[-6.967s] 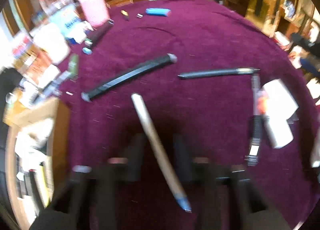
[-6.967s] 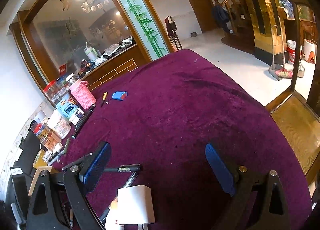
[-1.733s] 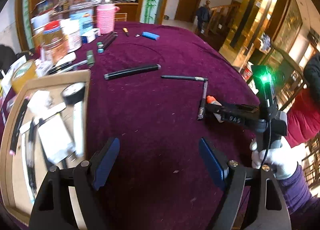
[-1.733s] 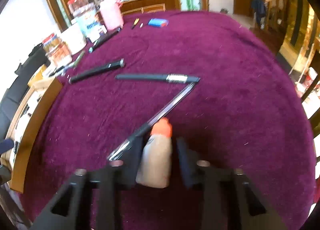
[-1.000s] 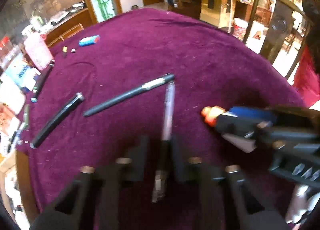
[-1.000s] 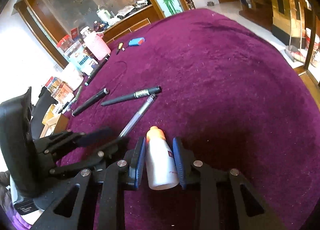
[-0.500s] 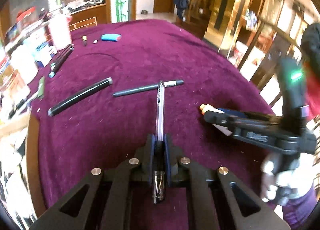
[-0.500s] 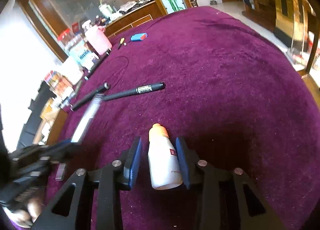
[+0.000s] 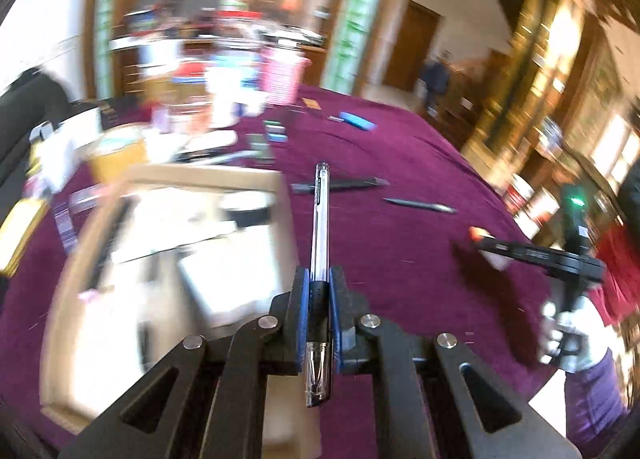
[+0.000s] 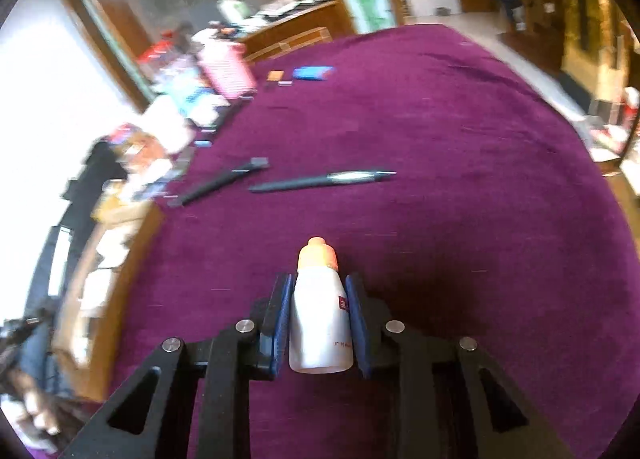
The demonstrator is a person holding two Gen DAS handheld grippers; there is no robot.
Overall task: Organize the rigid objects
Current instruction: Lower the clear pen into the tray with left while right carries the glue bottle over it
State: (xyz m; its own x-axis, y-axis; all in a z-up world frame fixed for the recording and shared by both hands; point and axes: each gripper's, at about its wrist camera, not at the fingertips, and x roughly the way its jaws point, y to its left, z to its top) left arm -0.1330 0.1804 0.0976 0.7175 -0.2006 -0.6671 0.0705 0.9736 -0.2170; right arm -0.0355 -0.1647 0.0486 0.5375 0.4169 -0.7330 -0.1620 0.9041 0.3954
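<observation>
My left gripper [image 9: 319, 279] is shut on a clear pen with a black grip [image 9: 320, 219], held off the purple cloth. The pen points forward past the right edge of the wooden tray [image 9: 208, 175]. My right gripper [image 10: 319, 283] holds a white bottle with an orange cap [image 10: 320, 323] between its blue pads, which press its sides as the jaws are closing; the bottle hangs a little above the cloth. In the left wrist view that right gripper [image 9: 496, 247] shows at the right with the bottle's orange cap [image 9: 476, 233] sticking out, held by a gloved hand [image 9: 560, 335].
Two black pens [image 10: 320, 180] [image 10: 220, 183] lie on the purple cloth ahead. A blue eraser [image 10: 312, 73] and a pink basket [image 10: 228, 73] sit at the back among jars and boxes. The tray [image 10: 132, 259] holds papers and pens at the left.
My left gripper has swung left and upward with the clear pen, now beside the tray. The right gripper has lifted slightly with the bottle. Both views are blurred.
</observation>
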